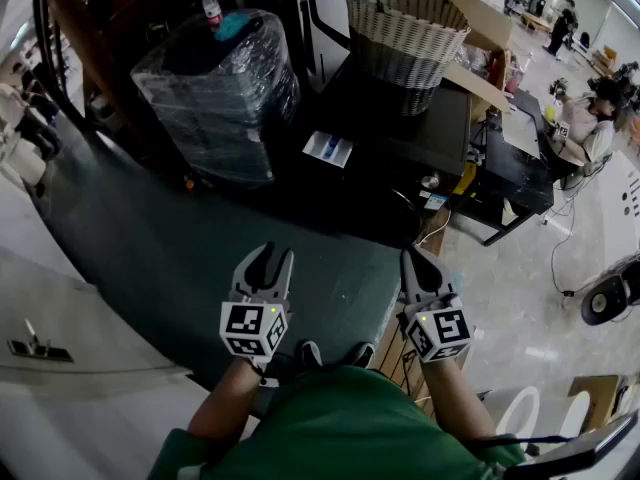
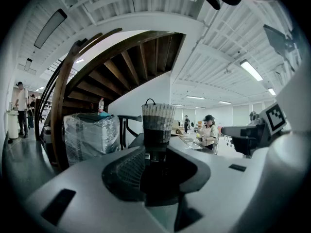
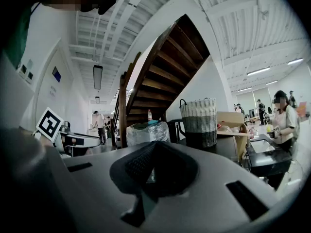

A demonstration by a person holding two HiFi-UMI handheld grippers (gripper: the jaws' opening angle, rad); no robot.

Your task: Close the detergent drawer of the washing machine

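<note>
In the head view a dark machine (image 1: 440,128) stands ahead, well beyond both grippers. A small white drawer (image 1: 328,148) with a blue part inside sticks out at its near left side. My left gripper (image 1: 270,256) is held low in front of the person's body, jaws spread in a V with nothing between them. My right gripper (image 1: 412,256) hangs beside it, jaws together and empty. The left gripper (image 2: 148,154) looks toward a woven basket (image 2: 158,118), and the right gripper (image 3: 151,147) shows its tips meeting.
The woven basket (image 1: 405,33) sits on the machine's top. A plastic-wrapped bundle (image 1: 220,93) with a bottle (image 1: 211,8) on it stands at the left by a wooden stair. A white unit (image 1: 60,318) is at the near left. Low black tables (image 1: 520,168) and people are at the right.
</note>
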